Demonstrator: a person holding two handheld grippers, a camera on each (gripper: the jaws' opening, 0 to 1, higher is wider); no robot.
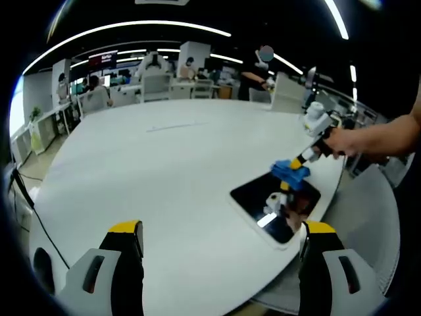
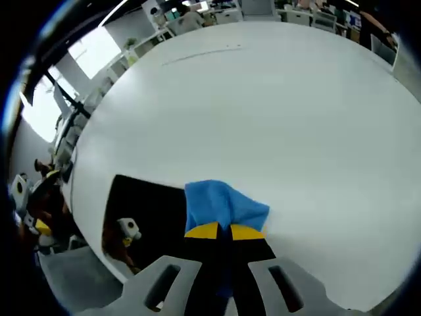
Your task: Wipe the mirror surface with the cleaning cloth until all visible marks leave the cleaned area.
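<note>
My left tongs (image 1: pixel 220 240) hang wide open and empty over the near edge of the white counter (image 1: pixel 151 164), holding nothing. Just beyond them, the mirror (image 1: pixel 276 201) lies flat near the counter's right edge, its dark glass throwing back reflections. My right tongs (image 2: pixel 219 230) are pinched tight on the blue cloth (image 2: pixel 220 204), which rests at the mirror's (image 2: pixel 148 210) far edge, partly over the glass and partly over bare counter. From the left gripper view, the right tongs (image 1: pixel 296 170) come in from the right with a hand (image 1: pixel 345 141) behind them. I judge the risk plain: the mirror sits so near the rim that a hard stroke could slide it off. Farther back, desks and people fill the office.
</note>
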